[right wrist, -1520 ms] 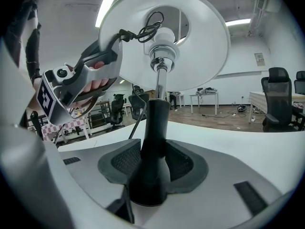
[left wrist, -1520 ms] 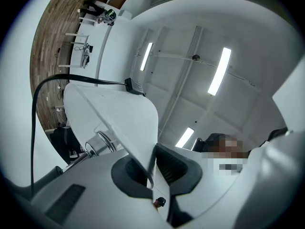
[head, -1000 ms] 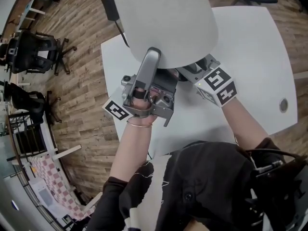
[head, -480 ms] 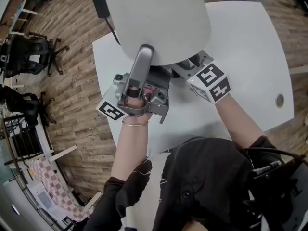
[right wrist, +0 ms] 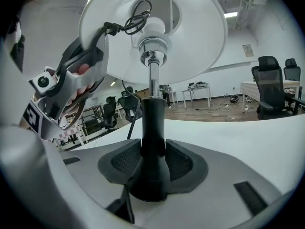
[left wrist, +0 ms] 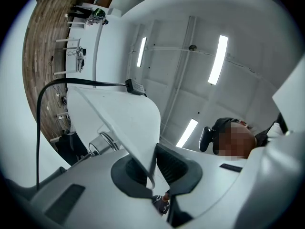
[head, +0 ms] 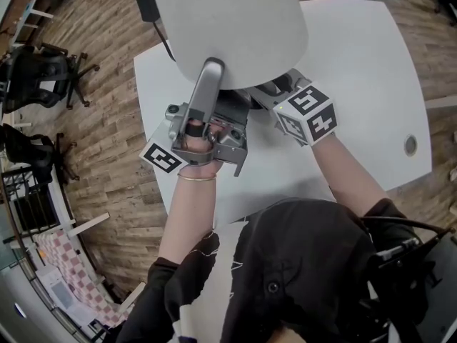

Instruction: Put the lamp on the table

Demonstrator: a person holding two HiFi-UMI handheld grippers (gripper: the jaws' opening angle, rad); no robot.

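The lamp's white shade (head: pixel 228 27) fills the top of the head view, above the white table (head: pixel 357 63). My left gripper (left wrist: pixel 151 168) is shut on the shade's thin rim (left wrist: pixel 119 123), reaching up to it from the near left (head: pixel 212 66). My right gripper (right wrist: pixel 153 159) is shut on the lamp's black stem (right wrist: pixel 152 128), below the chrome rod (right wrist: pixel 152 75) and the shade's underside (right wrist: pixel 195 37). In the head view its jaws are hidden under the shade; only its marker cube (head: pixel 305 113) shows. The lamp's black cable (left wrist: pixel 71 82) runs off the shade's far side.
The cable's black adapter (head: pixel 146 2) hangs over the table's far left edge. A cable hole (head: pixel 410 146) sits near the table's right edge. Office chairs (head: pixel 36 77) stand on the wooden floor at the left, and more chairs (right wrist: pixel 269 80) and desks beyond the table.
The lamp and both grippers have drifted slightly left and farther over the table in the head view. Both grips are unchanged.
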